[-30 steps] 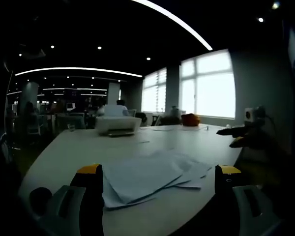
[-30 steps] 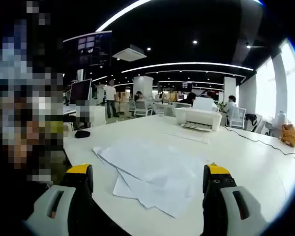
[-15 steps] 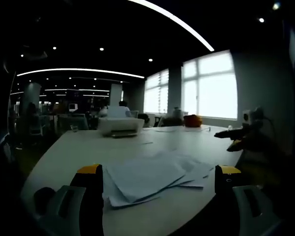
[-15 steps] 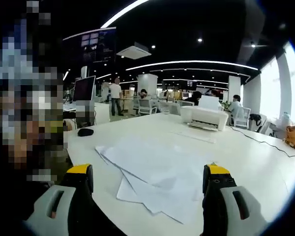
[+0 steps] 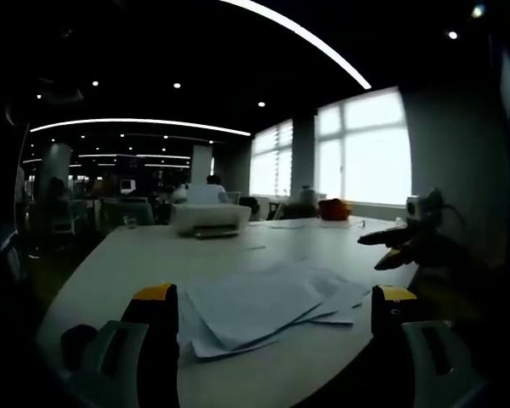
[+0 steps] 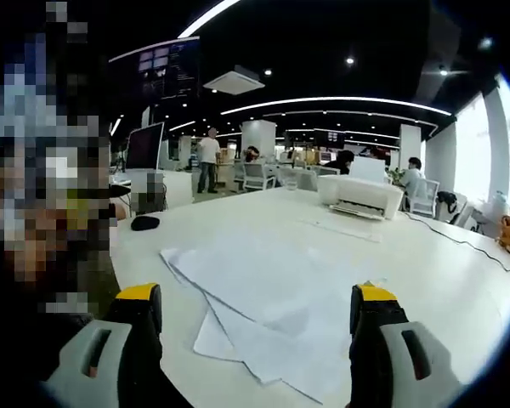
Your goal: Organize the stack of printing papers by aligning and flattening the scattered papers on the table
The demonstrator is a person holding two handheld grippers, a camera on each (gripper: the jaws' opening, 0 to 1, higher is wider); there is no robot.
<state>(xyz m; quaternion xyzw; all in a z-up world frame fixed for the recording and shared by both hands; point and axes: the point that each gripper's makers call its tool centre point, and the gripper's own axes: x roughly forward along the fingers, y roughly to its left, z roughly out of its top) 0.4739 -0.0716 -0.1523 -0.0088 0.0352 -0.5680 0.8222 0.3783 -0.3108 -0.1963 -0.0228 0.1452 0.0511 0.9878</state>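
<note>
My left gripper (image 5: 274, 319) and right gripper (image 6: 255, 319) gape wide, holding nothing, seemingly just short of the papers (image 6: 263, 297).

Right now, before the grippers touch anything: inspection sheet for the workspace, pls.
Surface: white table, large, curved edge.
Job's things: papers fanned out and misaligned, lying flat near the table's edge; also seen in the left gripper view.
Clutter: white printer farther back; dark mouse-like thing near the table's edge; loose sheets in front of the printer.
Grippers: left gripper open, above the papers; right gripper open, above the papers; neither touches them.
Cables: a dark cable runs across the table from the printer.
Surroundings: open office, monitor, people at desks, bright windows.
</note>
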